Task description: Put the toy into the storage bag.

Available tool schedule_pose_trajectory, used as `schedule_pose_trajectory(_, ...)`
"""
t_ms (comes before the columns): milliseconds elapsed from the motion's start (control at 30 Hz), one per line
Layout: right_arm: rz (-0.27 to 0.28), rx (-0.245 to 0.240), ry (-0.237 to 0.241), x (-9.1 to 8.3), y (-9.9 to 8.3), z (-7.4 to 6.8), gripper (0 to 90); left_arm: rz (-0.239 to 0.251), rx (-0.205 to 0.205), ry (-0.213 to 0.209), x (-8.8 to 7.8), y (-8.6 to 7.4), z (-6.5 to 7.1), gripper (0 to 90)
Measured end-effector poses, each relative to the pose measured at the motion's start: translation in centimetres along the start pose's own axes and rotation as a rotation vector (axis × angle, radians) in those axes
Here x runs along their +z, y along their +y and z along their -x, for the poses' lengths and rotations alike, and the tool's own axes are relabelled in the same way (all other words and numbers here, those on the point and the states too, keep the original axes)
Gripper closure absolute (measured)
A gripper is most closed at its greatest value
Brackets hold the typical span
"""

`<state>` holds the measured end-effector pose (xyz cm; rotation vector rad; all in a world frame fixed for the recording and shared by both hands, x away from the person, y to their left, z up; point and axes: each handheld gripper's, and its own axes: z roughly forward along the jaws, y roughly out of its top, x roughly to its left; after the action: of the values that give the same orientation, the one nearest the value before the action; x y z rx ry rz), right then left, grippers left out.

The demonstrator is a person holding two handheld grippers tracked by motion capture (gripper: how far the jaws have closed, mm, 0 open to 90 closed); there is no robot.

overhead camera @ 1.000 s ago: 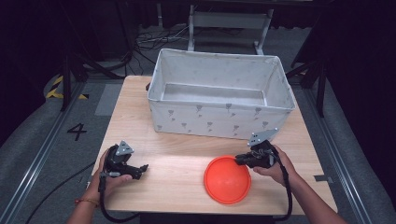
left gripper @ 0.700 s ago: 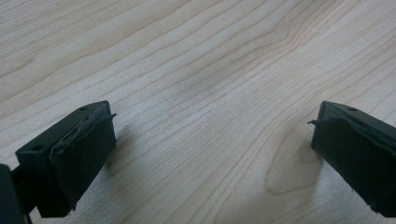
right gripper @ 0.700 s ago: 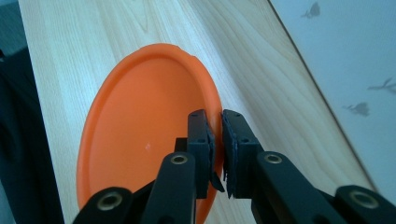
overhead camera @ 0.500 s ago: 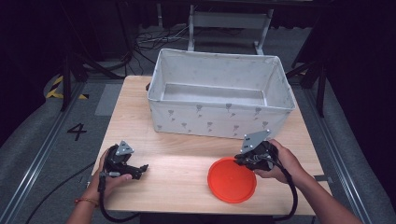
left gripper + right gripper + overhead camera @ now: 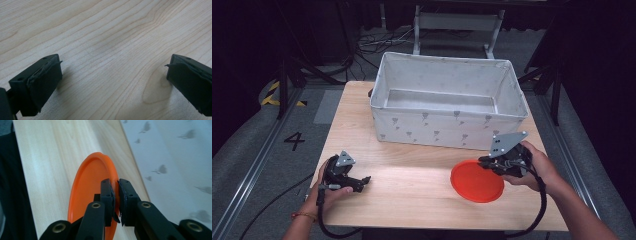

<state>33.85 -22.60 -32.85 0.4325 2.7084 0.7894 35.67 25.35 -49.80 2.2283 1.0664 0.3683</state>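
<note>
2 jaws of the right hand-held gripper (image 5: pixel 115 195) clamp the rim of the orange plate (image 5: pixel 476 181), near the tabletop's (image 5: pixel 412 175) right front, before the fabric bin (image 5: pixel 447 125). The left hand-held gripper (image 5: pixel 113 80) rests on the wood, jaws wide apart.

The left tongs (image 5: pixel 362 182) lie low at the near-left of the surface (image 5: pixel 412 180), gripped by the left hand (image 5: pixel 329 192) whose forearm enters from the bottom edge; their jaws point to the right and stand wide apart with nothing between them, as the left gripper view also shows (image 5: pixel 112 82). The right tongs (image 5: pixel 484 162) are held in the right hand (image 5: pixel 532 170) at the near-right, raised off the surface, grey plate uppermost; their jaws point left and are pinched together on a thin rim (image 5: pixel 115 195); the right forearm runs in from the lower-right corner.
</note>
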Motion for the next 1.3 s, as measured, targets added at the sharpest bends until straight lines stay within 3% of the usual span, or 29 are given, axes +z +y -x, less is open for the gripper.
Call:
schedule_pose_trajectory(533,0.096,0.012,-0.079,-6.9,0.0,2.0,82.7,-0.001,0.0,0.0,0.0,0.0,0.0,0.3)
schedule_pose_trajectory(1033,0.123,-0.006,-0.128,-11.1,1.9,3.9,82.7,-0.001,0.0,0.0,0.0,0.0,0.0,0.4)
schedule_pose_trajectory(1300,0.129,0.001,-0.167,-12.3,3.3,5.6,82.7,0.0,0.0,0.001,0.0,0.0,0.0,0.3)
